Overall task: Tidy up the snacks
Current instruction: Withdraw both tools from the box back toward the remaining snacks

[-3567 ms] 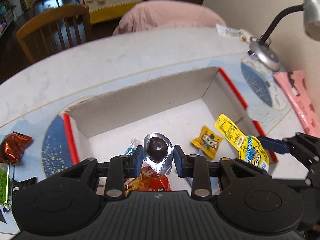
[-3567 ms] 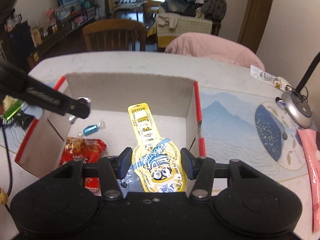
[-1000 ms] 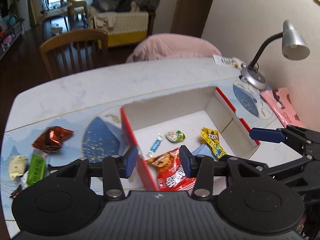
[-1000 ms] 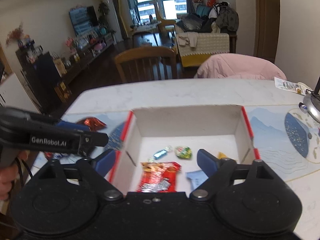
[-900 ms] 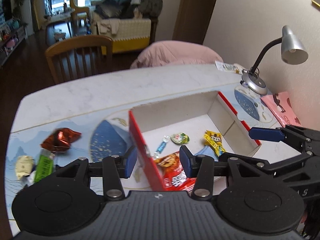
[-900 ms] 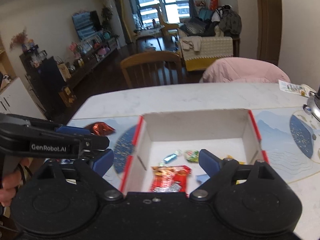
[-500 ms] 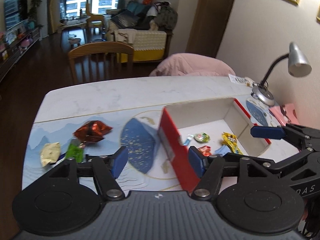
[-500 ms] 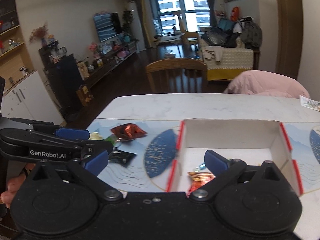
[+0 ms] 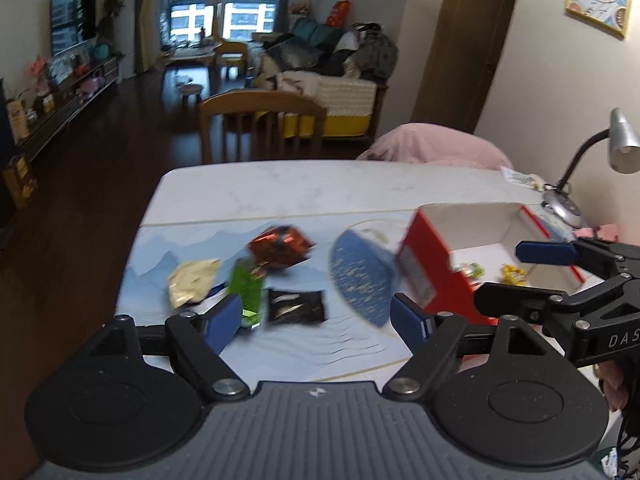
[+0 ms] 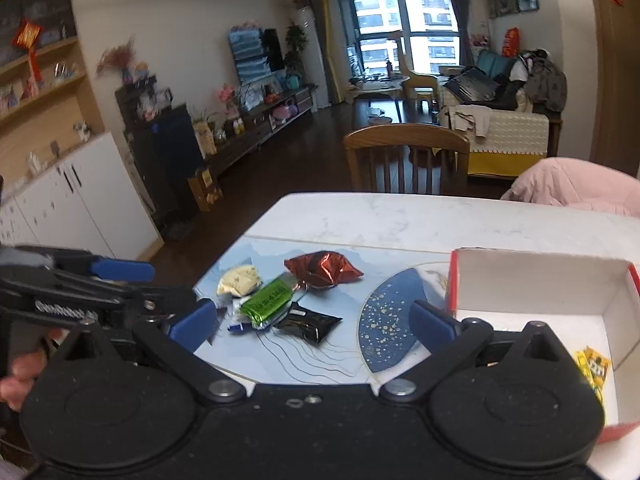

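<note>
Both grippers have pulled back from the box and swung left since the earlier frames, and each has let go of its snack. The left gripper (image 9: 316, 318) stands wide with nothing between its fingers, high above the loose snacks on the worktop (image 9: 304, 188). The right gripper (image 10: 314, 320) is also wide and empty, hovering over the mat between the snacks and the box.

Four loose snacks lie in a tight cluster left of the box: a red foil packet (image 10: 322, 270) farthest back, a cream packet (image 10: 239, 280) at the left, a green packet (image 10: 266, 300) in the middle, and a black packet (image 10: 308, 322) nearest, touching the green one. The worktop's left edge runs just beside the cream packet, with floor beyond it.

The open white box with red outer walls (image 10: 540, 284) sits to the right of the cluster, with a clear stretch of blue mat (image 10: 386, 322) between. Yellow snacks (image 10: 594, 366) lie inside it. A wooden chair (image 10: 406, 158) stands at the far edge, and a desk lamp (image 9: 592, 164) at the far right.
</note>
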`<action>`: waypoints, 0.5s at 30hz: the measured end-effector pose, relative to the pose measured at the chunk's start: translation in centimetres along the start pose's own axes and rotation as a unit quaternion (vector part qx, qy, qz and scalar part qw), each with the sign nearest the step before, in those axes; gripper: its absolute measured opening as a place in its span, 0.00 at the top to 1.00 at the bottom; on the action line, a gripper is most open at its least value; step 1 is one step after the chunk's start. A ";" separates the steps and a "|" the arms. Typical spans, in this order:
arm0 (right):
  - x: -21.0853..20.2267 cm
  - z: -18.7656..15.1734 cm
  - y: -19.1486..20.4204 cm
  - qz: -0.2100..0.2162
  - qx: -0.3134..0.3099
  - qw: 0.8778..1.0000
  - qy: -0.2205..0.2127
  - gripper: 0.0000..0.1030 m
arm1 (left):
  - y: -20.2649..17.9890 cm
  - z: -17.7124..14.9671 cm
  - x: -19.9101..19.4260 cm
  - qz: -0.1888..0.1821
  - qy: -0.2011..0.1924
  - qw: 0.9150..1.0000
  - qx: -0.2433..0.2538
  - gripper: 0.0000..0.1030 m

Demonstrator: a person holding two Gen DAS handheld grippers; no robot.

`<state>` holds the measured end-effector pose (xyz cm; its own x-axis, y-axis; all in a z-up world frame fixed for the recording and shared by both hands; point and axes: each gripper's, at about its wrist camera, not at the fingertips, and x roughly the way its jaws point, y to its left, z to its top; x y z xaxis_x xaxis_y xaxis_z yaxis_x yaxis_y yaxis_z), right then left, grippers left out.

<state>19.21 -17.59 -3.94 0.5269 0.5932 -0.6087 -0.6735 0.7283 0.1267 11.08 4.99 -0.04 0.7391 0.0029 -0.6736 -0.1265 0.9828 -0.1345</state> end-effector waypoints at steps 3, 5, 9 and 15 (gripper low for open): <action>2.0 -0.2 1.1 0.005 -0.032 0.999 0.021 0.00 | 2.1 -0.7 0.6 0.013 0.009 1.000 -0.008 0.21; 3.1 -0.3 1.7 0.002 -0.049 0.998 0.030 0.00 | 3.4 -1.1 0.9 0.024 0.012 1.000 -0.013 0.21; 5.9 0.0 2.3 0.016 -0.064 0.996 0.059 0.00 | 5.6 -1.8 2.3 0.038 0.028 0.999 -0.022 0.21; 10.1 0.2 2.9 0.026 -0.099 0.990 0.096 0.01 | 8.3 -2.7 4.8 0.056 0.053 0.996 -0.037 0.21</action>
<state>22.72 -9.42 -9.58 0.3938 0.5382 -0.7451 -0.7953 0.6060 0.0174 11.79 12.67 -6.40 0.6447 0.0881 -0.7593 -0.2557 0.9610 -0.1056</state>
